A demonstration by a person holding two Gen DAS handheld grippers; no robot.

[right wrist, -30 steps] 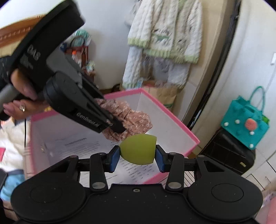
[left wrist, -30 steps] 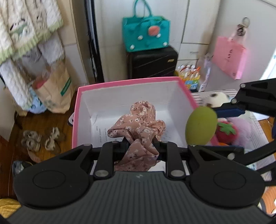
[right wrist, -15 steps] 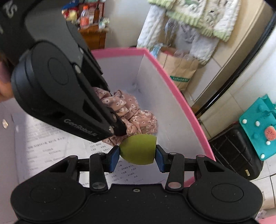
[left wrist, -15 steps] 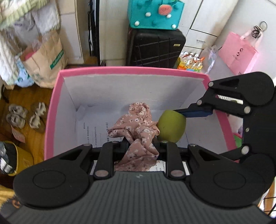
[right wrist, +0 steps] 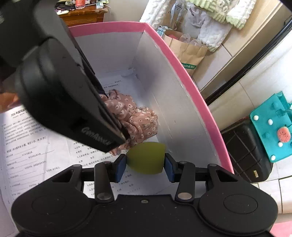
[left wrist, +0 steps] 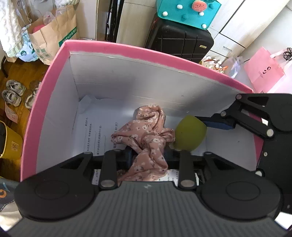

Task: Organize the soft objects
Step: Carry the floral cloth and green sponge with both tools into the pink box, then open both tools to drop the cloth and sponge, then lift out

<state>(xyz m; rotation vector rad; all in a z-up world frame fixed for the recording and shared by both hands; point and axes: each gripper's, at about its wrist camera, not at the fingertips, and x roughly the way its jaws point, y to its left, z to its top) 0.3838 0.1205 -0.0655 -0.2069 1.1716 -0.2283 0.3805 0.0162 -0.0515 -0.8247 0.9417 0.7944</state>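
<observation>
1. My left tongs [left wrist: 148, 155] are down inside the pink box [left wrist: 138, 52], jaws opening, with the floral scrunchie [left wrist: 146, 138] still between them — a rumpled loop of dusty-pink fabric printed with small white flowers. I cannot tell whether the pads still press on it.
2. The scrunchie sits low in the box, just above the printed paper sheet [left wrist: 94, 134] that lines the bottom, near the far white wall.
3. My right tongs [right wrist: 145, 165] are clamped on the green sponge [right wrist: 146, 157] — a smooth, matte, olive-green egg shape with one flat end, pinched at its sides by the blue pads [right wrist: 168, 169].
4. The sponge hangs inside the box just beside the scrunchie, touching or nearly touching it.
5. The box has pink rims and plain white inner walls; more printed paper [right wrist: 27, 145] lies beside it.
6. Room: wooden floor with sandals [left wrist: 12, 93], brown paper bag [left wrist: 54, 36], black suitcase [left wrist: 180, 42] with a teal felt bag [left wrist: 188, 12] on top, pink bag [left wrist: 262, 71], white knit garment [right wrist: 215, 21] hanging.
</observation>
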